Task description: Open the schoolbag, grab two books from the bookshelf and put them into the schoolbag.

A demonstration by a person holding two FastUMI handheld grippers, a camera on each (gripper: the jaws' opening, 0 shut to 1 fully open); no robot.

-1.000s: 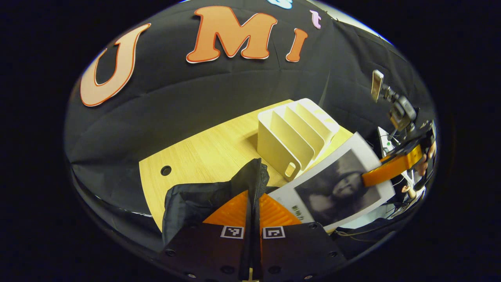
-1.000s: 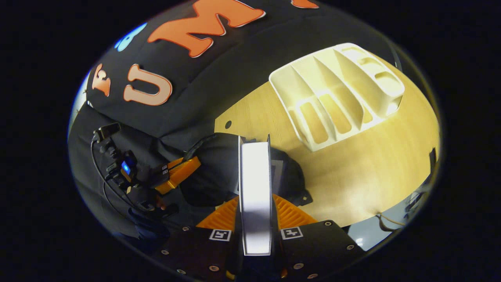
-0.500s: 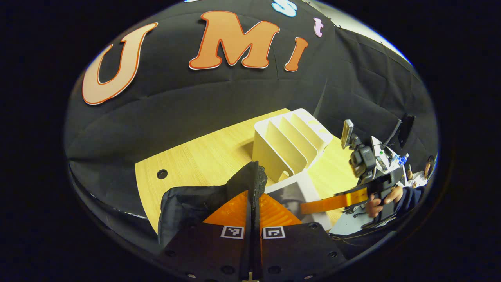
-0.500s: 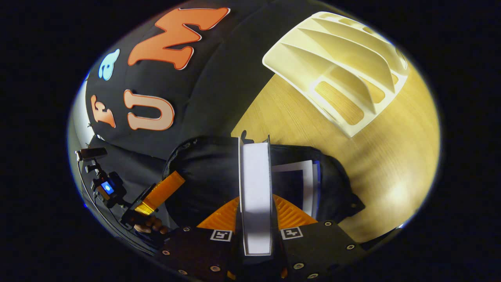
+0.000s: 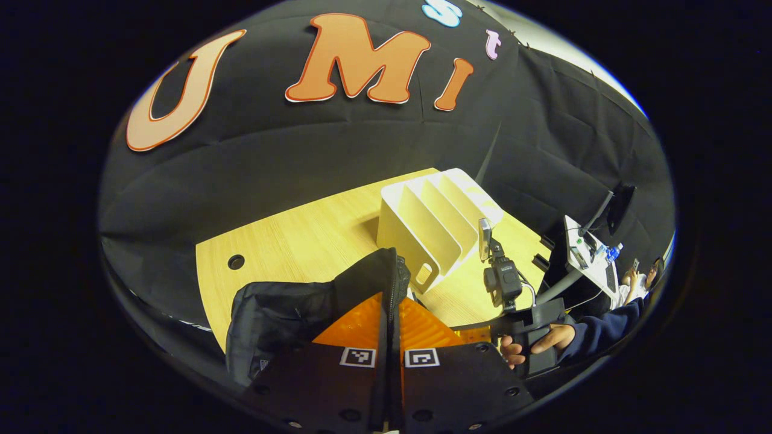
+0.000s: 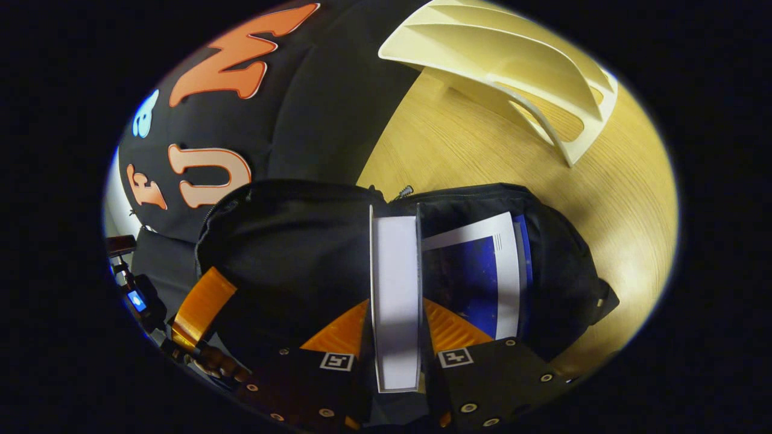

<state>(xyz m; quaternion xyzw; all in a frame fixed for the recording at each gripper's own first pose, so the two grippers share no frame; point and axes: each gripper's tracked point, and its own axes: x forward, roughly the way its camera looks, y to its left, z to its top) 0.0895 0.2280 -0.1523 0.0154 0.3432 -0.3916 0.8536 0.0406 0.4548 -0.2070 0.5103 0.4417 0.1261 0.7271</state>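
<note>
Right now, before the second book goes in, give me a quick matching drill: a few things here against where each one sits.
Things:
1. white-edged book
2. blue-covered book
3. bookshelf
4. schoolbag's opening edge

Places:
a. standing empty on the table
b. clamped in the left gripper
c. lying inside the schoolbag
d. clamped in the right gripper

Pairs: 1-d, 2-c, 3-a, 4-b

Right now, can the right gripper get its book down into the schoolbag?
Probably yes: the left gripper holds the schoolbag open, and the book sits over the gap beside the blue book.
</note>
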